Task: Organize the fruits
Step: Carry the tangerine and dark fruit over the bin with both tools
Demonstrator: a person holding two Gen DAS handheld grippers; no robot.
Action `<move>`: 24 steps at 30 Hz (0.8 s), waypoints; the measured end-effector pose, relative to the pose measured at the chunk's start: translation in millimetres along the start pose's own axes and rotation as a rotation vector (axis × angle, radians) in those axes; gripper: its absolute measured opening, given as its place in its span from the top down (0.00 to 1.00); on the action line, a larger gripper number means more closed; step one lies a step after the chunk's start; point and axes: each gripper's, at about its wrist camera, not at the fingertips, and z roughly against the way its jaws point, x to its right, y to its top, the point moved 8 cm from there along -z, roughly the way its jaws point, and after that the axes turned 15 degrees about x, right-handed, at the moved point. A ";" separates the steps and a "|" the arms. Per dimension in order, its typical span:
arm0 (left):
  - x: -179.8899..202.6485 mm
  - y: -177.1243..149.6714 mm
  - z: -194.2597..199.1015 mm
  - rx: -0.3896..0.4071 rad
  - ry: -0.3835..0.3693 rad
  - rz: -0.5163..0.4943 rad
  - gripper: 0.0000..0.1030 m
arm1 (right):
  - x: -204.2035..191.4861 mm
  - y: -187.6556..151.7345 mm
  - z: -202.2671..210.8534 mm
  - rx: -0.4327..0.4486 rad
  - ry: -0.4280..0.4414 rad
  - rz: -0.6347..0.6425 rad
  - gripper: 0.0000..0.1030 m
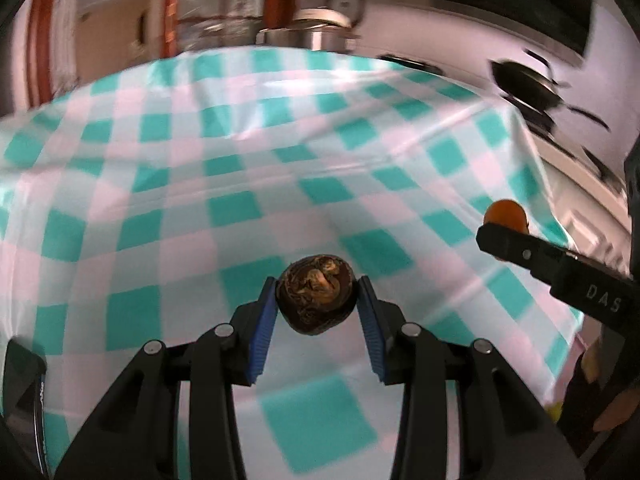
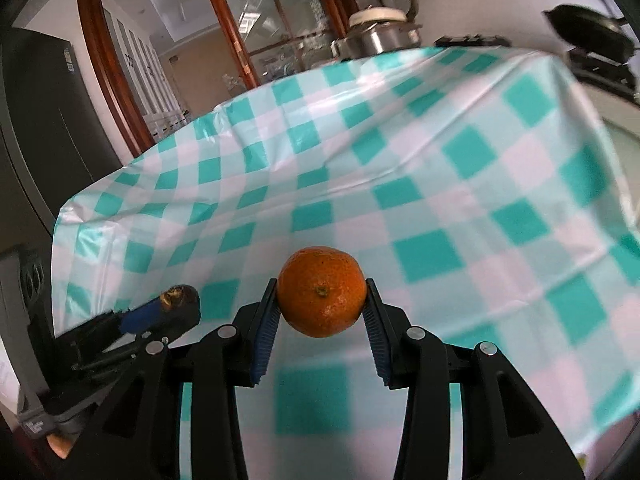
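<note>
My left gripper [image 1: 317, 292] is shut on a dark brown wrinkled fruit [image 1: 316, 294] and holds it above the teal-and-white checked tablecloth [image 1: 224, 152]. My right gripper [image 2: 322, 294] is shut on an orange [image 2: 322, 291], also above the cloth. In the left wrist view the right gripper [image 1: 500, 230] reaches in from the right edge with the orange [image 1: 505, 216] at its tip. In the right wrist view the left gripper [image 2: 176, 304] shows at the lower left with the brown fruit [image 2: 176, 296] between its blue pads.
A steel pot [image 2: 376, 38] stands beyond the table's far edge. A black frying pan [image 2: 588, 28] sits on a stove at the far right. A wooden-framed glass door [image 2: 224, 40] and a dark fridge [image 2: 44, 120] are at the left.
</note>
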 end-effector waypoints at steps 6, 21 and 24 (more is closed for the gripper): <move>60.8 -7.9 16.5 -0.009 -0.081 -0.117 0.61 | 45.8 -10.1 59.7 0.034 -0.050 -0.010 0.60; 212.5 -65.5 30.0 -0.112 -0.320 -0.427 0.61 | 198.0 -82.5 189.7 0.073 -0.310 -0.175 0.60; 242.4 -81.7 33.5 -0.144 -0.378 -0.487 0.61 | 223.6 -102.5 201.2 0.040 -0.371 -0.189 0.60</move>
